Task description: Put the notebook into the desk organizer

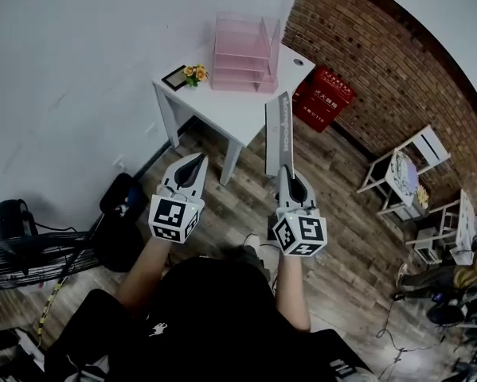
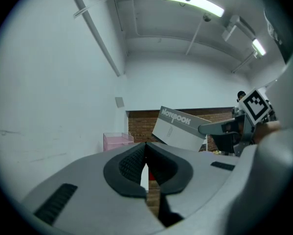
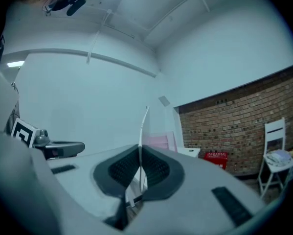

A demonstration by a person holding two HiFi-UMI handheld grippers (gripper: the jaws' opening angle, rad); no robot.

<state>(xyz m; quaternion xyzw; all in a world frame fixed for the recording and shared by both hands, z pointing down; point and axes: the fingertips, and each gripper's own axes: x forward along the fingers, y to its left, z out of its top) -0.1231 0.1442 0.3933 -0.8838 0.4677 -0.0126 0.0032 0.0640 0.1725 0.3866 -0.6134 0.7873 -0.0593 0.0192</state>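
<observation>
The grey notebook [image 1: 279, 134] stands on edge, held up in the air, and my right gripper [image 1: 287, 172] is shut on its lower end. In the right gripper view the notebook [image 3: 143, 124] shows edge-on as a thin white strip between the pads. The pink desk organizer [image 1: 244, 52] stands on the white table [image 1: 222, 106] beyond both grippers. My left gripper [image 1: 199, 159] is shut with nothing in it, level, to the left of the notebook. From the left gripper view I see the notebook's cover [image 2: 183, 129] and the pink organizer [image 2: 118, 141] behind it.
A small picture frame [image 1: 174, 77] and a pot of flowers [image 1: 195, 73] sit on the table's left corner. Red crates [image 1: 324, 98] stand against the brick wall. White chairs [image 1: 405, 169] are at the right. A black bag [image 1: 123, 197] lies on the wooden floor by the white wall.
</observation>
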